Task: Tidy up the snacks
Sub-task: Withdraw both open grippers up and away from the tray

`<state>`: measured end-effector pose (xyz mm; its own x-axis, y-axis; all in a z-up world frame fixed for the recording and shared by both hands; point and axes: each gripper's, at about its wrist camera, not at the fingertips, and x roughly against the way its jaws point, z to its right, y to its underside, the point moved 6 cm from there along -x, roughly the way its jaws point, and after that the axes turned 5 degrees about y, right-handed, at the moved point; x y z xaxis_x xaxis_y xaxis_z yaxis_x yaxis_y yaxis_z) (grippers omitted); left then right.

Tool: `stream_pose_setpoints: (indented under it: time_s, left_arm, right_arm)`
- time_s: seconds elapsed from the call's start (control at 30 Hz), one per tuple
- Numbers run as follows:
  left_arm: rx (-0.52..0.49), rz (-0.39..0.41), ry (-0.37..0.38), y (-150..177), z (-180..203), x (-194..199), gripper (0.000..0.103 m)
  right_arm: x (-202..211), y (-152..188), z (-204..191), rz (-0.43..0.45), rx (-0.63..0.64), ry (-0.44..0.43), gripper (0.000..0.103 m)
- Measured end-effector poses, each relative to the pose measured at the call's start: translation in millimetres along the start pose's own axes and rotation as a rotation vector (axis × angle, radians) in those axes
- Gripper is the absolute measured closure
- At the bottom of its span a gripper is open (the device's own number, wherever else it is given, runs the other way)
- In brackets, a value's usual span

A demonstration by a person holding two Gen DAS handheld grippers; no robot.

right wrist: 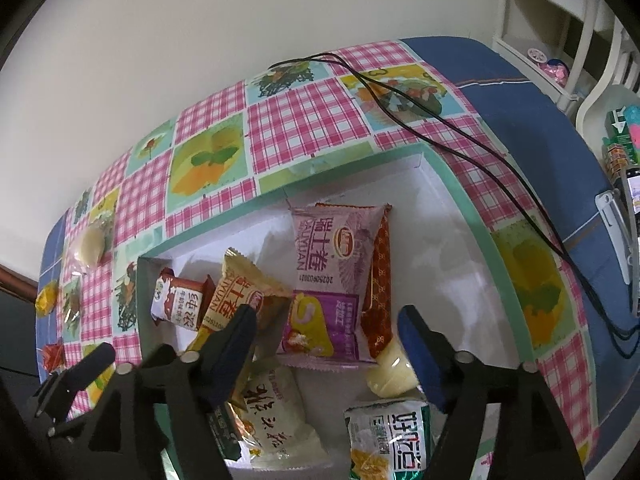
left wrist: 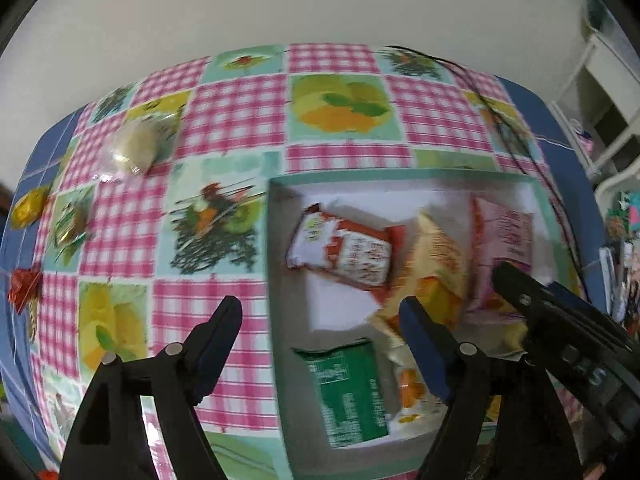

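Note:
A white box with a teal rim (right wrist: 464,188) sits on the checked tablecloth and holds several snack packs: a purple pack (right wrist: 332,264), a yellow pack (right wrist: 240,292), a red-and-white pack (right wrist: 180,304) and a green pack (left wrist: 348,392). My right gripper (right wrist: 326,328) is open and empty above the box. My left gripper (left wrist: 320,316) is open and empty over the box's left rim (left wrist: 272,264). Loose on the cloth at left lie a pale round cake in clear wrap (left wrist: 134,146), a gold candy (left wrist: 28,208) and a red candy (left wrist: 24,290).
A black cable (right wrist: 460,136) runs across the cloth to the right of the box. A white shelf (right wrist: 560,32) stands beyond the table's right end. The wall is behind the table. The right gripper shows in the left wrist view (left wrist: 560,312).

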<state>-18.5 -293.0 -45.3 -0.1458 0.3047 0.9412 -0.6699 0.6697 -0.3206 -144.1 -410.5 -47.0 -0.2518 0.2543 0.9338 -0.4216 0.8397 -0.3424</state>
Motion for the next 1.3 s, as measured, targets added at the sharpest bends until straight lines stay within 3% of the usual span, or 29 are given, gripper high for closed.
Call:
stream_pose_setpoints:
  time_s: [0.27,0.4,0.5,0.9,1.3]
  left_arm:
    - [0.107,0.042,-0.051,1.1,-36.4,7.7,0.005]
    - [0.125,0.063,-0.072,2.5,-47.2,15.6,0.005]
    - [0.126,0.067,-0.082,5.2,-52.5,19.3,0.005]
    - [0.122,0.072,-0.124,20.2,-74.5,37.1,0.005]
    - [0.103,0.121,-0.104,27.0,-86.6,52.4,0.005]
  right_arm:
    - [3.4,10.1,-2.8,-0.002,0.029,0.011,0.012]
    - [6.4,17.3,-8.7,0.000,0.053,0.020,0.009]
    - [9.2,22.9,-14.6,0.003,0.072,0.018,0.000]
    - [26.1,43.1,-32.5,0.047,0.102,-0.012,0.000]
    - [41.5,60.6,-54.9,0.117,0.155,-0.013,0.000]
